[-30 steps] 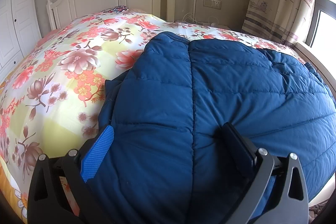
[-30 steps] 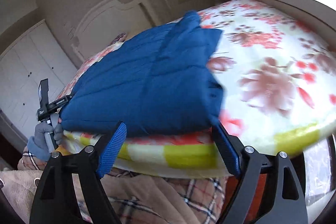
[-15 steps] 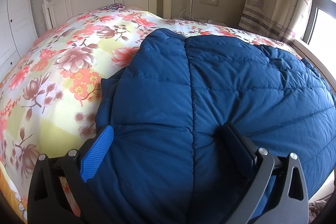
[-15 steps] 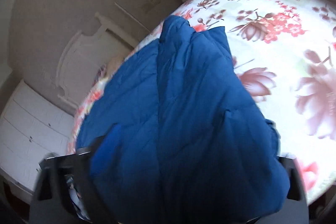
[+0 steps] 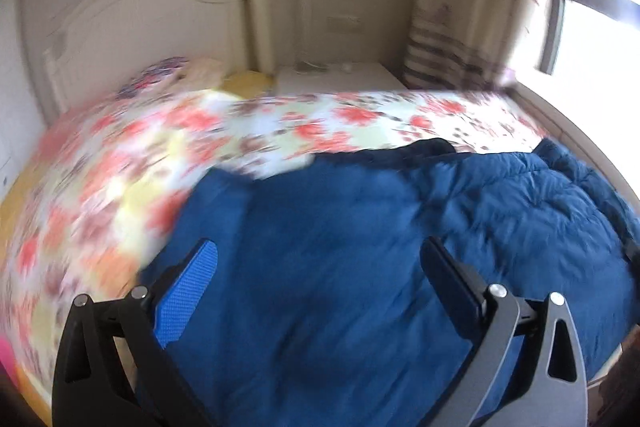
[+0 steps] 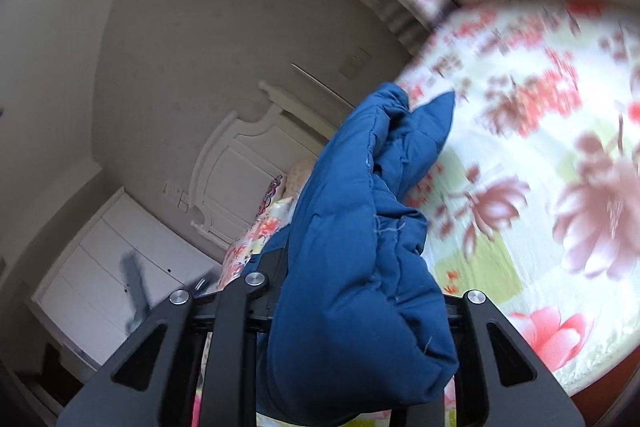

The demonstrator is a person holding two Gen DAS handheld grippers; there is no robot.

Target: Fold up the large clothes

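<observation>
Bunching a thick fold of the blue padded jacket (image 6: 352, 267) at the lower centre of its view, the right gripper (image 6: 360, 311) has just been closing its jaws, which now pinch that fold. In the left wrist view the jacket sprawls across the lower right of the floral bedspread (image 5: 120, 179). The left gripper (image 5: 320, 267) stands wide apart above it, gripping nothing.

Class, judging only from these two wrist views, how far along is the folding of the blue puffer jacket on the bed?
Done: little that shows; the blue puffer jacket lies bunched on the floral bedspread, not in a neat stack.
In hand: the right gripper, whose jaws have just been closing, pinches a gathered edge of it and lifts it; the left gripper stands open above the jacket.
Left: carrying that edge over and flattening.
</observation>
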